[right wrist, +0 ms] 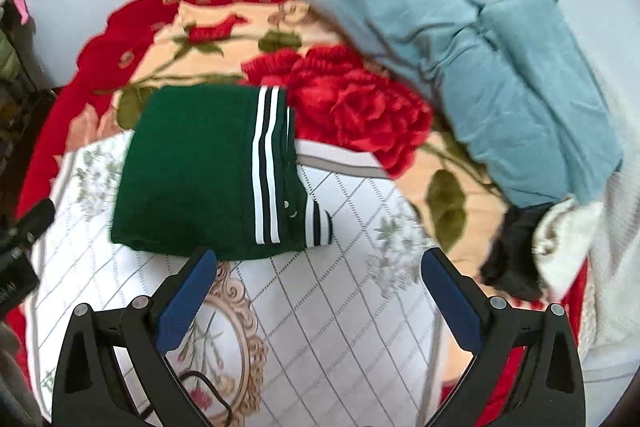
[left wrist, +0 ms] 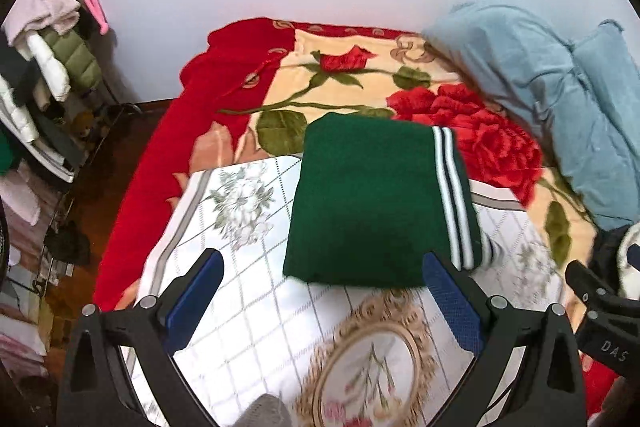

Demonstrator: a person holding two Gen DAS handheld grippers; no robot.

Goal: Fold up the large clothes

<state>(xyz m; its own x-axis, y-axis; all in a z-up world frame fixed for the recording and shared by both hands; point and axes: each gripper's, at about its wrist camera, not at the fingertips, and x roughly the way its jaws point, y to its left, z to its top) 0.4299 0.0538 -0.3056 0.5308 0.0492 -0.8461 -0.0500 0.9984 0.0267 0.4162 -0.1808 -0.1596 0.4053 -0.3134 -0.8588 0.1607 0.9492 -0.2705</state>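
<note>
Both grippers (left wrist: 322, 263) (right wrist: 318, 263) wide apart (empty) above folded green garment (left wrist: 368, 203).

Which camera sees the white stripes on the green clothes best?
The right wrist view: the white stripes on the folded green garment look sharp, near its buttons. The left wrist view shows them blurrier, at the garment's right edge.

Bed (left wrist: 132, 211): rose blanket (right wrist: 352, 107), white cloth (right wrist: 340, 307) (folded green garment (right wrist: 192, 171) on top)
</note>
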